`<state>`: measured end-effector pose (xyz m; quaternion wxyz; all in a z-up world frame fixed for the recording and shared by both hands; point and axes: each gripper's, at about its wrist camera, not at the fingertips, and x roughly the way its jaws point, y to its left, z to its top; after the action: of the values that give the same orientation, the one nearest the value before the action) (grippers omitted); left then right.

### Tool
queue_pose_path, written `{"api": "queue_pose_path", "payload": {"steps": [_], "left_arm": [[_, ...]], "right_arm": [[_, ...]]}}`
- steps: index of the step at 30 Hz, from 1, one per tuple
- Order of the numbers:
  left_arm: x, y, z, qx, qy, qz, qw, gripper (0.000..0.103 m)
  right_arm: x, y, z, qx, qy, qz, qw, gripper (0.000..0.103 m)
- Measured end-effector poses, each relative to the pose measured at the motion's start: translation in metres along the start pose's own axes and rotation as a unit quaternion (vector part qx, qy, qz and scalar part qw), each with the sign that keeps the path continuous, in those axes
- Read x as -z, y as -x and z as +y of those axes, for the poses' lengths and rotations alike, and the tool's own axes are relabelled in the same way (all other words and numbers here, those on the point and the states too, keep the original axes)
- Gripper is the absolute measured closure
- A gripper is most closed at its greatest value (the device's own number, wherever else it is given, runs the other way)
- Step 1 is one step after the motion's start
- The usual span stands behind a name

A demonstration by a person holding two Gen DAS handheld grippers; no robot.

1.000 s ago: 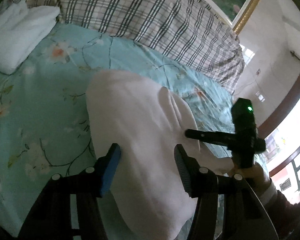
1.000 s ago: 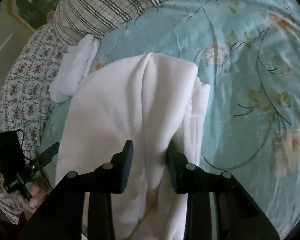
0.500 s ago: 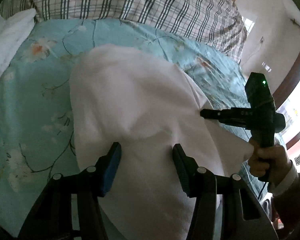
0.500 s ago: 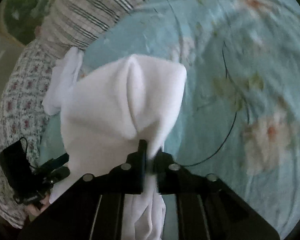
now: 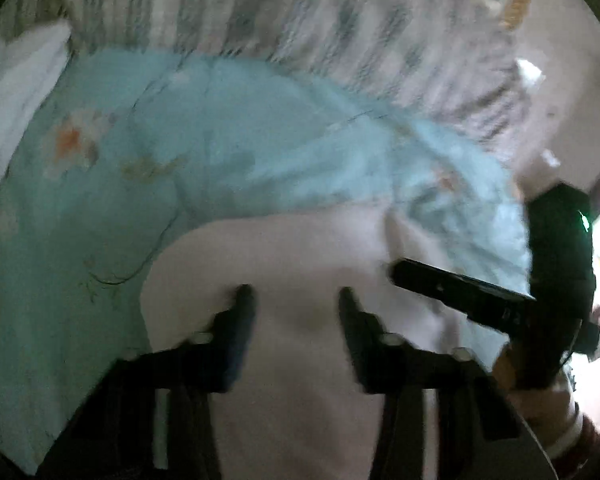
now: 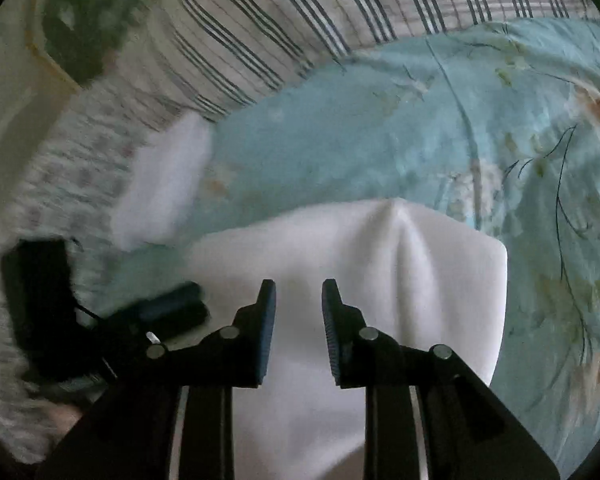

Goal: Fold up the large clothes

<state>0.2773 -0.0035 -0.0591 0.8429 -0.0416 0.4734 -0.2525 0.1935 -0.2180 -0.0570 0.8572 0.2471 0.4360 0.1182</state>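
**Setting the fold down square on the bed**

Left of the left gripper (image 5: pixel 292 294) a second white bundle (image 5: pixel 16 92) lies well apart on the turquoise floral bedspread (image 5: pixel 228 148), up against the plaid pillow (image 5: pixel 300 20). The white garment (image 5: pixel 300 264) lies directly under and ahead of this gripper, its folded edge rounded just beyond the fingertips. The jaws have just been closing, with the cloth between them; the view is smeared by motion, so the pads seem to stand clear of the fabric rather than pinching it, though I would not swear to it.

To the right, the right gripper (image 6: pixel 299 292) hovers over the same garment (image 6: pixel 380 272), jaws narrow and just now opening, nothing pinched. A raised crease runs up the cloth just right of its fingertips, toward the far edge.

To do this step well, I judge both grippers should settle before either grabs: take the near edge at matching points either side of the middle, pinch all layers together, and lift evenly so the far fold stays put. That crease on the right wants flattening first, or it will be locked into the next fold.
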Motion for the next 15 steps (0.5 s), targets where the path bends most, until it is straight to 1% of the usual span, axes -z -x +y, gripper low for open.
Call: {"api": "queue_pose_path", "payload": {"steps": [1,2,3,4,5,6,8,10,13,14,15], "left_arm": [[-0.002,-0.013,0.010,-0.006,0.007,0.012,0.9999,0.097],[-0.001,-0.023,0.018,-0.002,0.010,0.018,0.9998,0.102],[0.000,-0.030,0.023,0.007,0.014,0.022,0.9996,0.102],[0.002,-0.036,0.028,0.021,0.018,0.019,0.9994,0.102],[0.004,-0.038,0.029,0.021,0.013,0.014,0.9996,0.102],[0.005,-0.038,0.026,0.013,0.001,0.010,0.9999,0.102],[0.007,-0.038,0.023,0.001,-0.017,0.008,0.9998,0.102],[0.008,-0.034,0.024,0.004,-0.012,0.007,0.9999,0.102],[0.012,-0.012,0.023,0.019,0.007,0.002,0.9998,0.102],[0.017,0.004,0.019,0.024,0.009,-0.007,0.9996,0.100],[0.022,0.016,0.016,0.028,0.007,-0.013,0.9995,0.095]], "right_arm": [[0.000,-0.015,-0.010,0.031,0.001,0.009,0.999,0.082],[0.000,-0.025,-0.019,0.044,-0.005,0.017,0.999,0.098],[0.002,-0.037,-0.037,0.050,-0.020,0.026,0.998,0.103],[0.003,-0.037,-0.048,0.033,-0.033,0.012,0.999,0.103],[0.002,-0.037,-0.056,0.025,-0.045,0.009,0.999,0.103],[0.000,-0.038,-0.061,0.017,-0.060,0.011,0.998,0.103],[-0.003,-0.038,-0.060,0.026,-0.060,0.012,0.998,0.103],[-0.003,-0.039,-0.056,0.035,-0.054,0.013,0.998,0.103],[-0.003,-0.030,-0.053,0.023,-0.065,0.017,0.997,0.103],[-0.002,-0.025,-0.050,0.016,-0.069,0.018,0.997,0.101],[0.001,-0.017,-0.048,0.011,-0.071,0.018,0.997,0.100]]}}
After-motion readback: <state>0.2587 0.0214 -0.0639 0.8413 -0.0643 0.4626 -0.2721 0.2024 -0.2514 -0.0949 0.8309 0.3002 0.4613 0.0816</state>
